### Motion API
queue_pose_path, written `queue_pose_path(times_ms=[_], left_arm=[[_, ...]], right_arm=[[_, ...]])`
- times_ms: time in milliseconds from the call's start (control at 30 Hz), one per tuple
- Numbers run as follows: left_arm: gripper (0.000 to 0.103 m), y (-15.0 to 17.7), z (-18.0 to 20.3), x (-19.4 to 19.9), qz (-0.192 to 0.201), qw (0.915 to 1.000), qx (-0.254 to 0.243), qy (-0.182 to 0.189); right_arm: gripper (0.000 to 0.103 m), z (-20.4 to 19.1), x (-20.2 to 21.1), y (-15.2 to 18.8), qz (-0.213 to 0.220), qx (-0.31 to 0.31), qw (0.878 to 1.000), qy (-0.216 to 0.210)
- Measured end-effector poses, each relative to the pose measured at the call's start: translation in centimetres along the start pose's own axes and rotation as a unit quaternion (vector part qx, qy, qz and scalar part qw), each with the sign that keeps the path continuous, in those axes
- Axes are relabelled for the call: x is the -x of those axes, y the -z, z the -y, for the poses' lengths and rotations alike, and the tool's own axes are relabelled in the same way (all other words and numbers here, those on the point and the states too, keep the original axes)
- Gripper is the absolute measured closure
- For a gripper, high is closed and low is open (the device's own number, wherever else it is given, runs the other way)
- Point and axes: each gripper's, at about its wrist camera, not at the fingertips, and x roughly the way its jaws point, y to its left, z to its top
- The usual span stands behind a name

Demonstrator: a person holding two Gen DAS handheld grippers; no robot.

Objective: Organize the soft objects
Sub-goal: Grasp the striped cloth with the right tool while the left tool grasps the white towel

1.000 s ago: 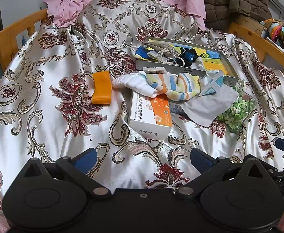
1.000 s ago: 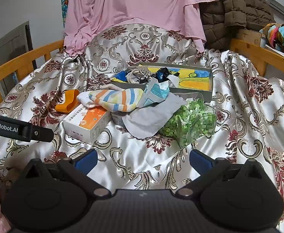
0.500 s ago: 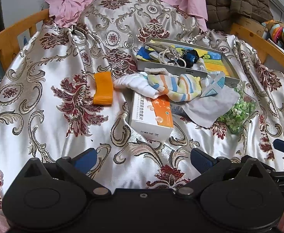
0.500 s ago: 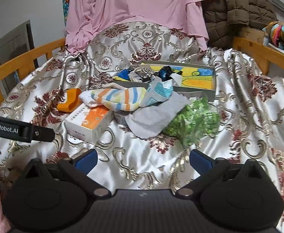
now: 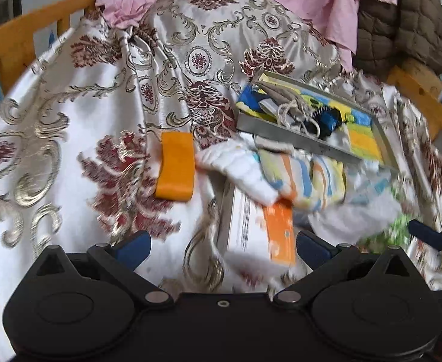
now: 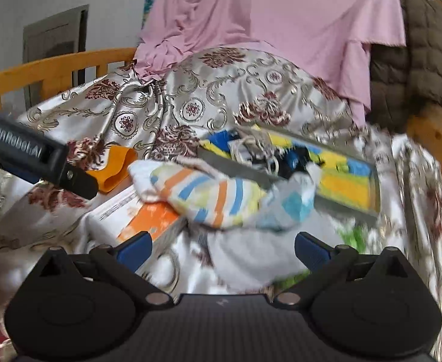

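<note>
A pile of soft things lies mid-bed: a striped cloth (image 5: 308,181) (image 6: 212,199), a white cloth (image 5: 236,166), a grey cloth (image 6: 251,256) and an orange band (image 5: 175,166) (image 6: 115,166). Under the pile is a white and orange box (image 5: 260,235) (image 6: 148,220). Behind it a shallow grey tray (image 5: 287,132) (image 6: 350,208) holds cords and small items. My left gripper (image 5: 221,246) is open, just short of the box. My right gripper (image 6: 222,246) is open over the grey cloth, near the striped one. Neither holds anything.
A floral satin cover (image 5: 70,150) drapes the bed. Wooden rails (image 5: 24,33) (image 6: 55,69) run along both sides. Pink fabric (image 6: 266,15) and a brown quilted coat (image 6: 426,60) hang at the back. Green material (image 6: 353,235) lies right of the pile. The left gripper's body (image 6: 40,157) crosses the right view.
Both grippers have moved forward toward the pile, which now looms larger and blurred. Both stay open and nothing has been picked up.
</note>
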Motion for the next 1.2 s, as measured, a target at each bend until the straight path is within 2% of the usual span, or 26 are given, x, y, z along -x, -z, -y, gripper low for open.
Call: queue_pose_path(times_ms=[333, 533, 700, 1067, 1200], left_arm=[[0.001, -3.4, -1.1, -5.0, -0.018, 0.9968, 0.058, 0.053], [0.002, -4.2, -1.0, -6.7, -0.023, 0.9938, 0.076, 0.078], [0.003, -4.6, -1.7, -7.3, -0.020, 0.9918, 0.096, 0.082], [0.009, -4.9, -2.7, -8.4, -0.040, 0.9823, 0.143, 0.113], [0.018, -5.0, -3.0, -9.4, -0.055, 0.9771, 0.160, 0.129]], right_arm=[[0.006, -0.3, -5.6, -1.4, -0.003, 0.041, 0.999, -0.009], [0.008, -0.9, -7.1, -1.7, -0.009, 0.056, 0.998, -0.016], [0.010, -1.2, -7.5, -1.6, -0.012, 0.057, 0.998, -0.020], [0.026, -1.4, -7.8, -1.1, -0.002, 0.072, 0.997, -0.021], [0.034, -1.9, -8.0, -0.9, 0.004, 0.087, 0.996, -0.021]])
